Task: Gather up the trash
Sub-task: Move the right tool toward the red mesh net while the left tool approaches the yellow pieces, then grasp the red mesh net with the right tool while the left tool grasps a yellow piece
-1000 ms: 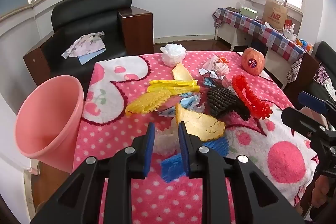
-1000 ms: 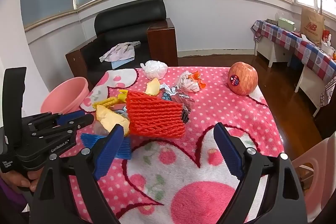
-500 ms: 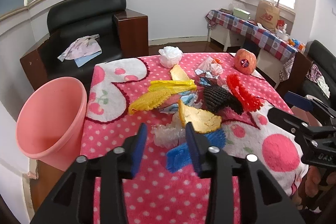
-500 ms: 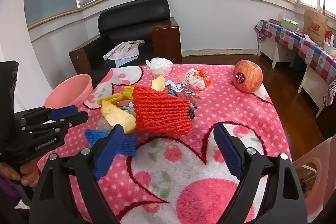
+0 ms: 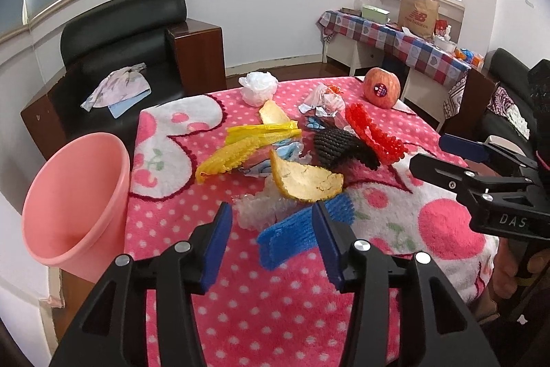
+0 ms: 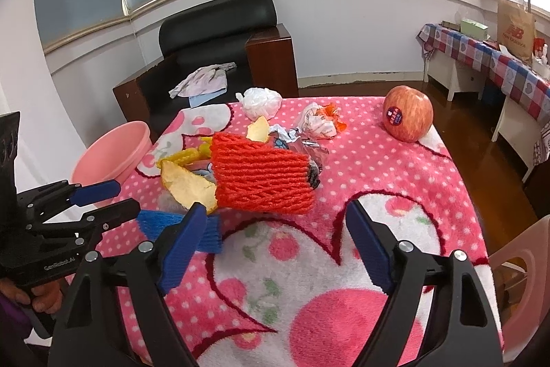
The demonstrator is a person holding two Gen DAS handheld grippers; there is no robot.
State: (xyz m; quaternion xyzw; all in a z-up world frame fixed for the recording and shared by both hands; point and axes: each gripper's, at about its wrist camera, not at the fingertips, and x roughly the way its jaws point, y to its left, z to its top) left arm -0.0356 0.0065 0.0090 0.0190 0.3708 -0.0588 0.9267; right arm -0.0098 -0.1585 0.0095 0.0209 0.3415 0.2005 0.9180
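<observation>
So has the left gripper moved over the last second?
Yes. The left gripper has pulled back from the blue foam net and opened its jaws.

table: pink polka-dot blanket | on it: apple, trash pile

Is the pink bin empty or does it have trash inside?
Empty as far as visible: the pink bin shows only bare inner wall; its bottom is hidden.

Both the left gripper and right gripper hover level, fingers spread, holding nothing.
</observation>
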